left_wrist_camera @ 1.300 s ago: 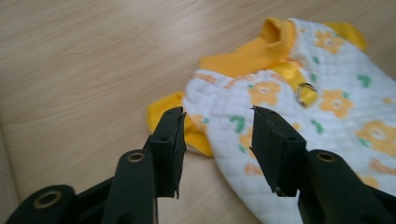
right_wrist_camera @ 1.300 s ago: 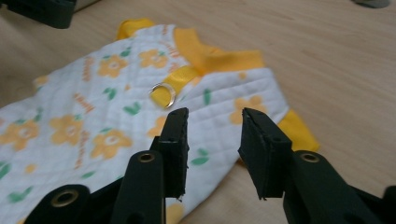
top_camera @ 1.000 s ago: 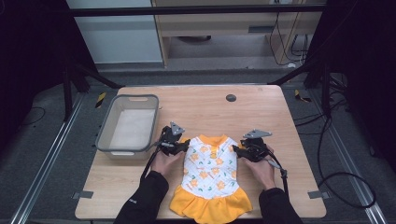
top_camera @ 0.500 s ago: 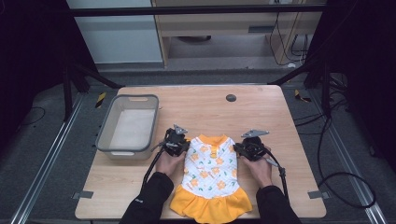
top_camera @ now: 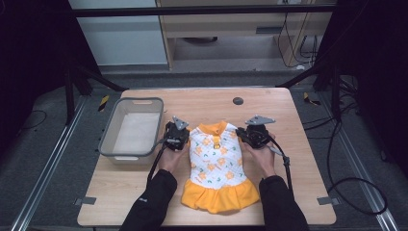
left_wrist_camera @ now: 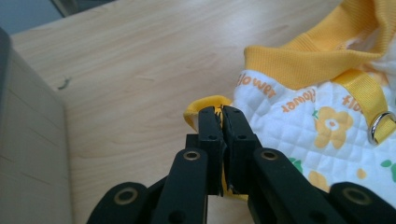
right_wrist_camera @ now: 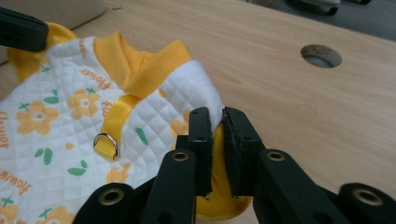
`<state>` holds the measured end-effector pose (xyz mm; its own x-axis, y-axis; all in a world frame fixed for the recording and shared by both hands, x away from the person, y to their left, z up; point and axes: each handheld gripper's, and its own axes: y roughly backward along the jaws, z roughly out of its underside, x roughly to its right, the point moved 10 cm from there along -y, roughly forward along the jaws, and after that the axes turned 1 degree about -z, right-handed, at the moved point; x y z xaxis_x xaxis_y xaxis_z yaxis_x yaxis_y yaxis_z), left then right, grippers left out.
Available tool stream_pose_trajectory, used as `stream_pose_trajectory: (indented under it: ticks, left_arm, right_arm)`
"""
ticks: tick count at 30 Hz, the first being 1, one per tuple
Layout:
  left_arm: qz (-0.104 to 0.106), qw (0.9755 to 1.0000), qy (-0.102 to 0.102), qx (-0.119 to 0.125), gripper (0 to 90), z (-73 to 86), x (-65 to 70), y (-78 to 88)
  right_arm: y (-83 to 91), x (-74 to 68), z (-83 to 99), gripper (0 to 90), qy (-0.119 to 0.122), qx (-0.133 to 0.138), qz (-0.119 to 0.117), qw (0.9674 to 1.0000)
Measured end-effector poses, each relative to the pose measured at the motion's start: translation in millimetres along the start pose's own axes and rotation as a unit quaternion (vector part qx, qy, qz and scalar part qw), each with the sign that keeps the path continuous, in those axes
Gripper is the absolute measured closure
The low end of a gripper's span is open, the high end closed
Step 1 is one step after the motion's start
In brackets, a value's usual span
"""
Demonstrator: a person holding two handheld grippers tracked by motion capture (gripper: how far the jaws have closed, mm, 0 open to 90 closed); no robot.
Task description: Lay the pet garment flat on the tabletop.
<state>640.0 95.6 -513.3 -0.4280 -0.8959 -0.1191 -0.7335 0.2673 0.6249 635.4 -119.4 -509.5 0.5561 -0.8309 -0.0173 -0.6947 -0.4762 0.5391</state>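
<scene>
From the high view we see a small pet dress (top_camera: 215, 163) lying flat on the wooden worktop (top_camera: 288, 144), collar away from the person and orange ruffled hem toward them. The left gripper (top_camera: 176, 136) sits at the dress's left shoulder and the right gripper (top_camera: 255, 134) at its right shoulder, each held by a hand with a dark sleeve. A grey plastic bin (top_camera: 132, 129) stands just left of the dress, and a round hole (top_camera: 237, 101) in the worktop lies beyond the collar.

The gripper views give us what the high view cannot. In the left gripper view the jaws are closed almost together on the yellow armhole edge (left_wrist_camera: 205, 103) of the dress (left_wrist_camera: 322, 126), which peeks out above the tips. In the right gripper view the jaws pinch the white quilted shoulder of the dress (right_wrist_camera: 65, 126), with yellow trim showing between them lower down; a narrow gap remains, taken up by the fabric.

Up close, the dress is white quilted cloth printed with orange flowers, green leaves and the word "flower". It has a ribbed yellow collar (right_wrist_camera: 154, 70) and a yellow strap carrying a metal D-ring (right_wrist_camera: 106, 142) below the collar.
</scene>
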Motion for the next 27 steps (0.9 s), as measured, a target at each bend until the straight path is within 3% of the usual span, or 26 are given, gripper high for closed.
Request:
stream_pose_trajectory:
  ticks: [1, 2, 3, 5, 7, 10, 12, 13, 15, 18, 23, 27]
  left_arm:
    - [0.000, 1.0000, 0.000, 0.000, 83.4, 0.0, 0.0, 0.0]
    - [-0.017, 0.9998, 0.008, -0.001, 78.0, -5.0, -7.5, -2.2]
    - [-0.020, 0.9997, 0.013, 0.003, 72.1, -7.1, -9.8, -1.4]
    - [-0.006, 0.9996, 0.025, 0.010, 67.2, -9.5, -9.7, 3.3]
    - [0.000, 0.9996, 0.021, 0.018, 63.3, -10.7, -8.2, 10.1]
    - [0.030, 0.9990, 0.024, 0.023, 58.6, -10.8, 0.2, 22.4]
    - [0.051, 0.9983, 0.016, 0.025, 56.4, -9.0, 8.7, 32.1]
    - [0.051, 0.9983, 0.016, 0.025, 55.8, -9.0, 8.7, 32.1]
    - [0.076, 0.9968, -0.003, 0.024, 54.3, -1.0, 22.2, 48.2]
    - [0.089, 0.9956, -0.015, 0.027, 54.3, 7.5, 31.6, 59.3]
    - [0.122, 0.9919, -0.032, 0.018, 67.6, 37.2, 52.5, 86.2]
    - [0.142, 0.9892, -0.038, 0.005, 75.9, 58.0, 61.9, 95.9]
  right_arm:
    - [-2.8, 1.9, -2.2, 76.8, 0.006, -0.001, 0.007, 1.0000]
    - [-5.8, 3.4, -4.3, 74.5, 0.007, -0.003, 0.016, 0.9998]
    - [-6.6, 5.5, -6.5, 73.2, 0.008, 0.000, 0.026, 0.9996]
    - [-3.6, 7.7, -11.5, 68.4, 0.002, 0.011, 0.029, 0.9995]
    - [3.9, 9.9, -15.4, 66.0, 0.004, 0.020, 0.033, 0.9992]
    - [17.5, 8.0, -17.3, 65.2, -0.003, 0.024, 0.023, 0.9994]
    - [27.2, 2.9, -16.3, 65.4, -0.004, 0.023, 0.013, 0.9996]
    - [27.2, 2.9, -16.3, 65.4, -0.004, 0.023, 0.013, 0.9996]
    - [43.3, -8.5, -11.7, 68.2, 0.000, 0.026, -0.003, 0.9997]
    - [54.1, -17.4, -4.4, 71.7, 0.008, 0.023, -0.016, 0.9996]
    - [80.8, -39.1, 28.7, 87.0, 0.002, -0.001, -0.061, 0.9981]
    - [90.4, -47.3, 46.0, 89.9, -0.005, -0.008, -0.079, 0.9968]
